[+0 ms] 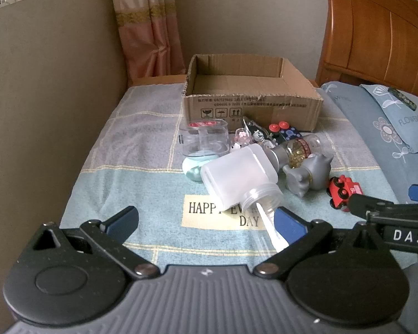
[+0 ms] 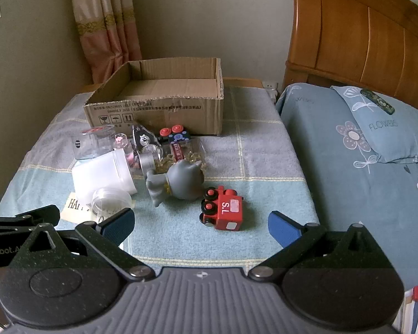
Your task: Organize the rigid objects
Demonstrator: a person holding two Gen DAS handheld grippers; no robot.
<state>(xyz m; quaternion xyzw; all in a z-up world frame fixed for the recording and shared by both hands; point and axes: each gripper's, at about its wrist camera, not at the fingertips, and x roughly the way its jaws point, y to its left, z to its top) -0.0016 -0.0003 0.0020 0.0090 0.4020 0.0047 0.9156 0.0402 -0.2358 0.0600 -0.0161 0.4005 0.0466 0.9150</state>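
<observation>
We've barely started: cardboard box [image 2: 156, 105] looks empty, every item loose in front of it on the towel-covered desk [image 2: 259, 161]. Frosted plastic jar [image 1: 238, 178] on its side, glossy red toy train [image 2: 223, 208], rubbery grey figure [image 2: 181, 183]. Left gripper [image 1: 206, 222] and right gripper [image 2: 200, 222] fingers spread, holding nothing

Cardboard box [image 2: 156, 105] open-topped (probably reachable); toy clutter [image 2: 164, 161] fronts it.
</observation>
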